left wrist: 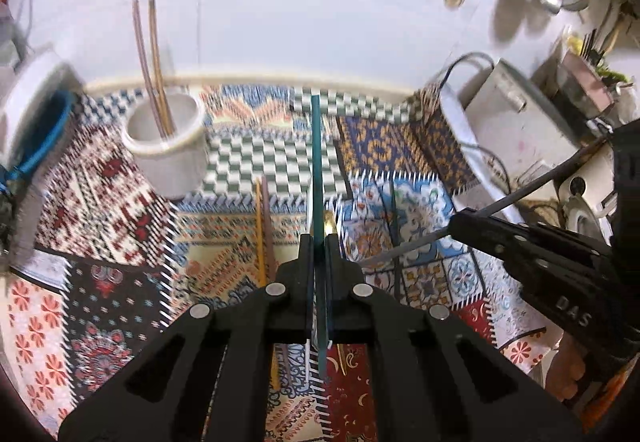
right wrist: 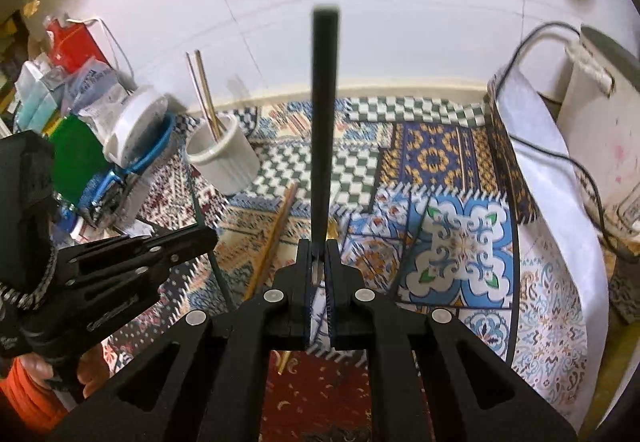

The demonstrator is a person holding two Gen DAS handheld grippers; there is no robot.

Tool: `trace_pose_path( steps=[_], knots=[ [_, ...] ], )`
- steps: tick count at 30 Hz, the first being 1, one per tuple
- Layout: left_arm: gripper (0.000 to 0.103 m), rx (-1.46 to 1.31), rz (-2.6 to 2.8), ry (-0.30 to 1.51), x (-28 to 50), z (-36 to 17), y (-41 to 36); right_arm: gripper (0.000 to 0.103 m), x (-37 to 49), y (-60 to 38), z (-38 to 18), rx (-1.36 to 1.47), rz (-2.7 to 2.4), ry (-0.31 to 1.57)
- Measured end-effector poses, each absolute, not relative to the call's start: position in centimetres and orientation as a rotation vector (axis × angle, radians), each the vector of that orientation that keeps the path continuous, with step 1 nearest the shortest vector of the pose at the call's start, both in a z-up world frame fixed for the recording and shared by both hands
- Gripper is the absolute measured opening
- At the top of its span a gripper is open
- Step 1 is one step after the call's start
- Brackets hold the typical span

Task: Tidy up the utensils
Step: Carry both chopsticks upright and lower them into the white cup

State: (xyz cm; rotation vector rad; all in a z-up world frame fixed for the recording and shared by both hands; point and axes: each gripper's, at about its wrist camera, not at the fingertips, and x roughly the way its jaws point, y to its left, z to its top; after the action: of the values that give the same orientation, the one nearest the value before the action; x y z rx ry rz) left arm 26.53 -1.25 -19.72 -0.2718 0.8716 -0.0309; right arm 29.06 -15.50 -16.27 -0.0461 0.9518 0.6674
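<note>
The left gripper [left wrist: 319, 242] is clamped on a teal chopstick [left wrist: 316, 162] and the right gripper [right wrist: 319, 250] on a black utensil handle [right wrist: 325, 114], both above the patterned cloth [left wrist: 120, 202], beyond them a white holder [left wrist: 164, 138] with two chopsticks [left wrist: 150, 58].

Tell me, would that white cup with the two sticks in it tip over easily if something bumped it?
Probably fairly steady: the white cup looks squat and wide-mouthed. Still, its two chopsticks stand tall and lean against the rim, so a knock on them could lever it. The patterned cloth beneath likely resists sliding.
</note>
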Motion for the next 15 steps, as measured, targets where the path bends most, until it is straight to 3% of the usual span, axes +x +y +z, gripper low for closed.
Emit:
trace_pose_path(
  steps=[15],
  knots=[
    [0.003, -0.239, 0.097, 0.602, 23.8, -10.4, 3.7, 0.005, 30.1, -10.5, -9.9, -0.067, 0.751, 0.778]
  ],
)
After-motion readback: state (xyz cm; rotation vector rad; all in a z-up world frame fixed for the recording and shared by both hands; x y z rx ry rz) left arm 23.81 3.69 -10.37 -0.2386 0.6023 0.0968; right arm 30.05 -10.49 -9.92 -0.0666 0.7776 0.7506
